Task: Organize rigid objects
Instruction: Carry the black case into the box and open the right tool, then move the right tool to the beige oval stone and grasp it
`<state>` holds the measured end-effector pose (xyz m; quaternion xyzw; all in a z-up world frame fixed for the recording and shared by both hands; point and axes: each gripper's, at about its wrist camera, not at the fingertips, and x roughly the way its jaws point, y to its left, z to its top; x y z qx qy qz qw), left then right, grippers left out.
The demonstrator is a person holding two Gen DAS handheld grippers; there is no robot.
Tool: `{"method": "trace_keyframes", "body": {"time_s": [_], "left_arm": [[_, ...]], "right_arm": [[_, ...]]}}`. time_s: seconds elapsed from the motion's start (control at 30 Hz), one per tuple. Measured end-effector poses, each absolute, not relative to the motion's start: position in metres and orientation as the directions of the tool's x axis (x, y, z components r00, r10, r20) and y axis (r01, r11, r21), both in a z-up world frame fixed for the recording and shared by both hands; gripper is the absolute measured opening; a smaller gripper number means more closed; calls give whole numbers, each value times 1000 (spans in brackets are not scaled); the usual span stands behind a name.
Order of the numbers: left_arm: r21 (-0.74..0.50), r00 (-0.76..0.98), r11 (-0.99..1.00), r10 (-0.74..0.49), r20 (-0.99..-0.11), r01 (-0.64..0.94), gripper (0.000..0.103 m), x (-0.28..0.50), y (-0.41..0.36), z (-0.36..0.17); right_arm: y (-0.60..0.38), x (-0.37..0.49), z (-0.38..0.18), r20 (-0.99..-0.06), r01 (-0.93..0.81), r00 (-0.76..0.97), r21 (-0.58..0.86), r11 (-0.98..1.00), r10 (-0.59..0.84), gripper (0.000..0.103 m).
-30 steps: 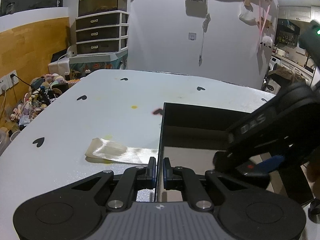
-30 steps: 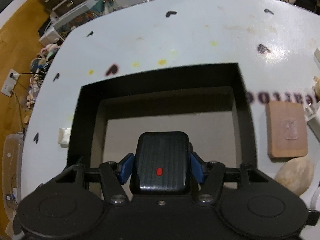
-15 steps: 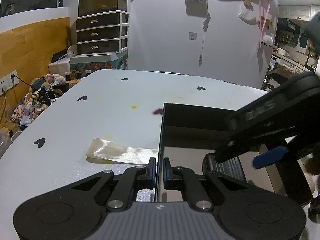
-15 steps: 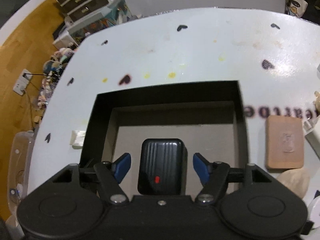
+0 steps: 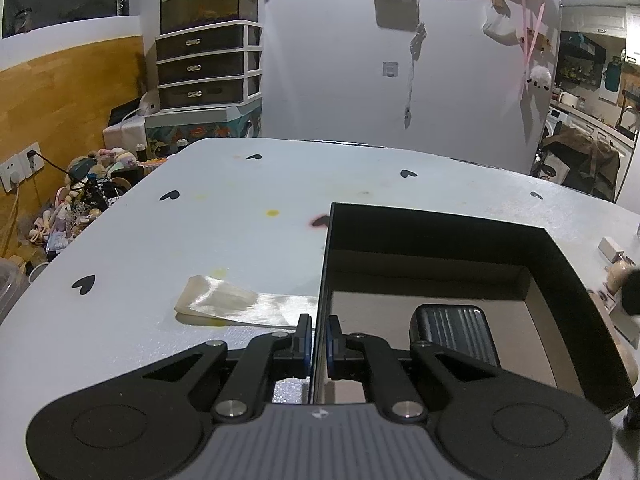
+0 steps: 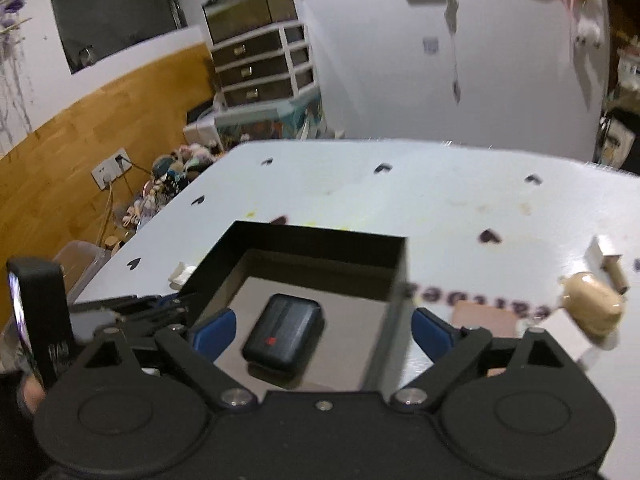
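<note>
I had the left gripper (image 5: 316, 338) pinched on the left wall of the black box (image 5: 560, 264), I'd say to stop it sliding on the white table (image 5: 240, 216). The ribbed black case (image 6: 284, 334) lay flat on the box floor, near the front wall, free of both tools. The right gripper (image 6: 322, 330) hung above it, spread wide and empty. A tan block (image 6: 484, 318) and a beige lump (image 6: 592, 306) waited outside, off the box's right wall, probably next in.
</note>
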<state>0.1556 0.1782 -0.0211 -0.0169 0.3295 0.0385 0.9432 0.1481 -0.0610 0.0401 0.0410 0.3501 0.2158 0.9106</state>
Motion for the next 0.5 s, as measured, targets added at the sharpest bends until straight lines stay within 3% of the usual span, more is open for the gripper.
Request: {"method": "trace_keyframes", "body": {"time_s": [0.07,0.5], "left_arm": [[-6,779,996,64,-624,-86,7,156,177,-21],[1,781,995,79,-620,-99,7,158,176,-22]], "right_arm": [[-72,137,37,-587,-366,699,197,910,408,102],[-121,106,4,-490,-331,800,120,936,345,103]]}}
